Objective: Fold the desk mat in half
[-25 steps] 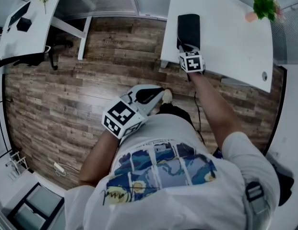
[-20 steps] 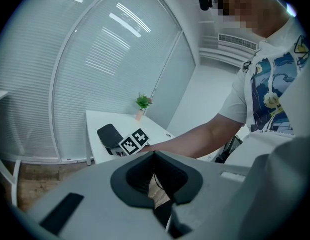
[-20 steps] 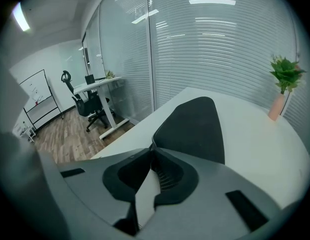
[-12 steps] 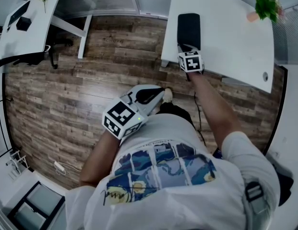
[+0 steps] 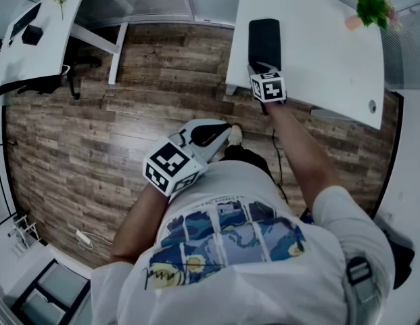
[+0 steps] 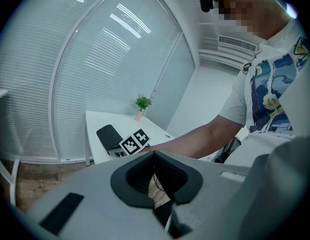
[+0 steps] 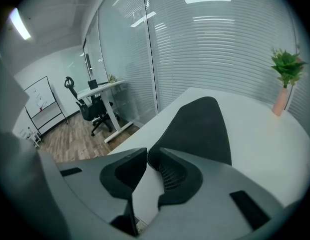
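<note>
The black desk mat (image 5: 264, 39) lies as a narrow strip along the left side of the white table (image 5: 318, 53); the right gripper view shows it (image 7: 202, 126) stretching away from me. My right gripper (image 5: 258, 69) sits at the mat's near end. Its jaws are opening, the tips (image 7: 147, 156) stand a little apart, and the mat's near edge lies right at them without being pinched. My left gripper (image 5: 222, 131) hangs in front of my body over the floor. Its tips (image 6: 155, 155) meet with nothing between them.
A green plant in a pink vase (image 5: 372, 9) stands at the table's far right corner. A second white desk (image 5: 40, 32) and an office chair (image 7: 87, 104) stand to the left across the wooden floor (image 5: 95, 147). A power strip (image 5: 83, 237) lies on the floor.
</note>
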Demonstrator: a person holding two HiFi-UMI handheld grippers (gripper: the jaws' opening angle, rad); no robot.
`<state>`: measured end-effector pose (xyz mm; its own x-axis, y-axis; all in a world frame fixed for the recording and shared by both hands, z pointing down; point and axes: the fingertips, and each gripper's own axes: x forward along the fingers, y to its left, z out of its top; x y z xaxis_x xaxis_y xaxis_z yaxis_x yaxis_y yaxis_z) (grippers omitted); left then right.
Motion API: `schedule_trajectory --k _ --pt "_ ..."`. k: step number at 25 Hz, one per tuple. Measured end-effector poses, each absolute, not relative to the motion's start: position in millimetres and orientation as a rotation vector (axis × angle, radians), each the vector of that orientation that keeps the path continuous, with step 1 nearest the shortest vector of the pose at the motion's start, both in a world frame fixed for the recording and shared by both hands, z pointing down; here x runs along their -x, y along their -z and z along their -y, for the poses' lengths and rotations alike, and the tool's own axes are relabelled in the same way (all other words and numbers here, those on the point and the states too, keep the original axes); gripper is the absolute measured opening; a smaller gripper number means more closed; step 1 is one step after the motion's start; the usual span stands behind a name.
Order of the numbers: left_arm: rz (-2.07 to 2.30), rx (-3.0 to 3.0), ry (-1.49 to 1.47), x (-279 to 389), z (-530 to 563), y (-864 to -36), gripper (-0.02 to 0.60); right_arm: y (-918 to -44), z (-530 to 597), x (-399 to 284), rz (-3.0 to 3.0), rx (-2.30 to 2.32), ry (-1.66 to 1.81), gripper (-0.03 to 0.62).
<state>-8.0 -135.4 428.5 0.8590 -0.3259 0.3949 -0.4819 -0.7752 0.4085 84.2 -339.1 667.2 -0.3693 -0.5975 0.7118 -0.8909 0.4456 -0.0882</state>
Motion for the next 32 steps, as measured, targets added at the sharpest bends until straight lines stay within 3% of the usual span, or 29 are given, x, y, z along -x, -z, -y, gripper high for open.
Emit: schedule_trajectory --k 12,32 --pt "0.534 -2.560 -0.412 9 122 -419 0.003 -652 324 -76 2.151 -1.231 -0.635 0.080" --pt "0.448 -2.592 -0.350 44 70 -408 0.003 -565 211 -67 2.257 -1.400 -0.636 0.002"
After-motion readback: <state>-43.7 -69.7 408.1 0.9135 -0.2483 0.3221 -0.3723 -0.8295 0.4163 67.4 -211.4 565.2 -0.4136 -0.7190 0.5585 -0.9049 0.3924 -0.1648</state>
